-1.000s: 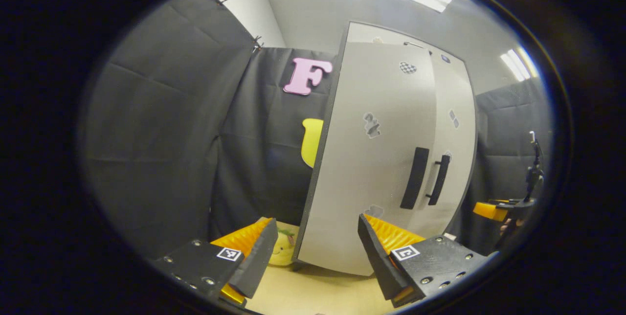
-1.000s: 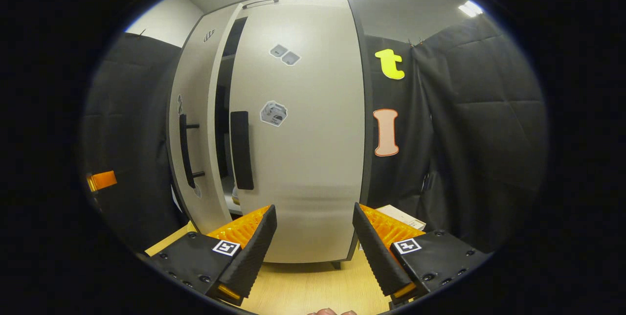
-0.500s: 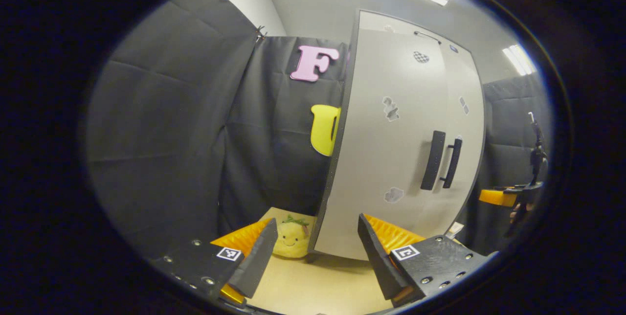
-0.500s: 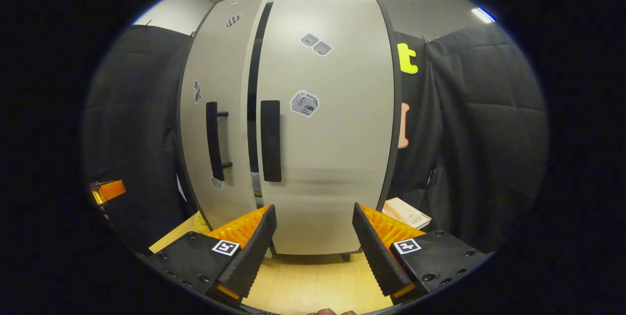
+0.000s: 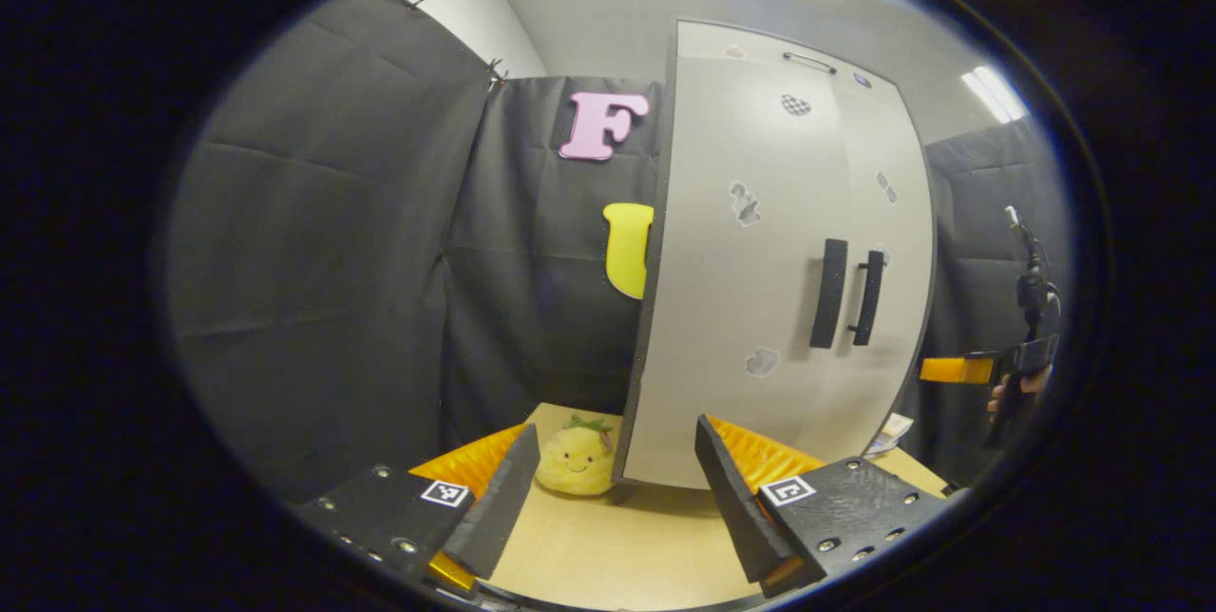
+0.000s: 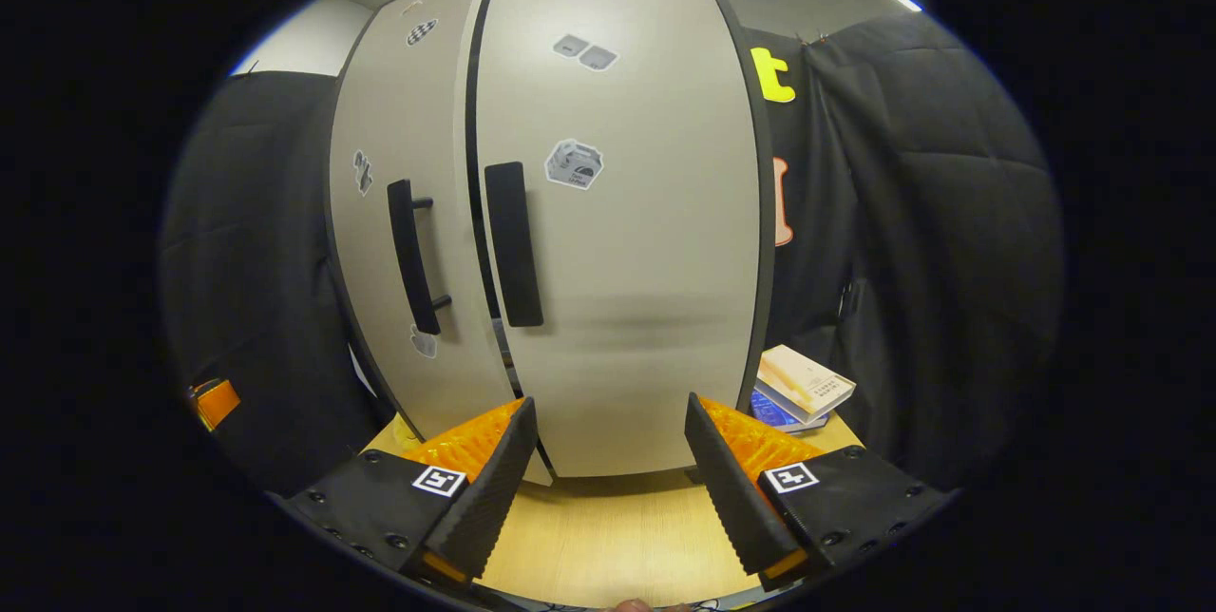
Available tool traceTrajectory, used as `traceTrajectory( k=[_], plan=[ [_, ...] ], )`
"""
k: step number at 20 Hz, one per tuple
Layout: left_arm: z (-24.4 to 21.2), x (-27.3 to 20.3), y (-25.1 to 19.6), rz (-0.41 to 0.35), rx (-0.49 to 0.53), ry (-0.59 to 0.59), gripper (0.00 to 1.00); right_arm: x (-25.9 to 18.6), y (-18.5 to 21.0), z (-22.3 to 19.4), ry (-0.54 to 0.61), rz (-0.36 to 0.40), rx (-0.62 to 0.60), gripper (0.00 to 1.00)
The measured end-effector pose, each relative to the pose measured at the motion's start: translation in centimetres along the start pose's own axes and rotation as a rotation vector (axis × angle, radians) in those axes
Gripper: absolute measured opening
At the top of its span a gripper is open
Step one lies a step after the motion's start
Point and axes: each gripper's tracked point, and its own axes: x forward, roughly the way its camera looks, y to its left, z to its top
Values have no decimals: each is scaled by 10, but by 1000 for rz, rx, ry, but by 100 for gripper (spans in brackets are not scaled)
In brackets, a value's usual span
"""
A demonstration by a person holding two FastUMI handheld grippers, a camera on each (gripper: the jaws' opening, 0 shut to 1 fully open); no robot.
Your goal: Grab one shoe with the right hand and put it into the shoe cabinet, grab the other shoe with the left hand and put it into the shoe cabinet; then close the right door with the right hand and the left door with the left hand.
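Both doors of the shoe cabinet (image 6: 570,213) are sitting almost shut on the wooden table (image 6: 617,536).

In the right gripper view, the left door (image 6: 399,241) and right door (image 6: 627,213) are meeting along a thin dark gap, with their two dark handles (image 6: 513,246) side by side; the shoes cannot be seen. The right gripper (image 6: 608,488) is hovering just in front of the right door's lower edge, its fingers spread wide and holding nothing. In the left gripper view, the left gripper (image 5: 613,498) is hanging near the cabinet's left corner, fingers also spread and empty. A smiling plush toy (image 5: 575,460) is sitting left of the cabinet, and some books (image 6: 803,389) are lying to its right.
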Motion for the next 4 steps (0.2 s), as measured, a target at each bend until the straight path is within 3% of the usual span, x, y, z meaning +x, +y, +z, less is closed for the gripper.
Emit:
traceTrajectory(
  k=[1,2,4],
  plan=[
    [2,1,-7,1,7,0,88,1,-4,-1,0,9,2,98],
    [4,0,-15,4,14,-2,100,2,-10,-4,2,20,0,98],
    [9,3,-35,16,27,-6,100,5,-25,-7,6,37,-10,98]
  ],
)
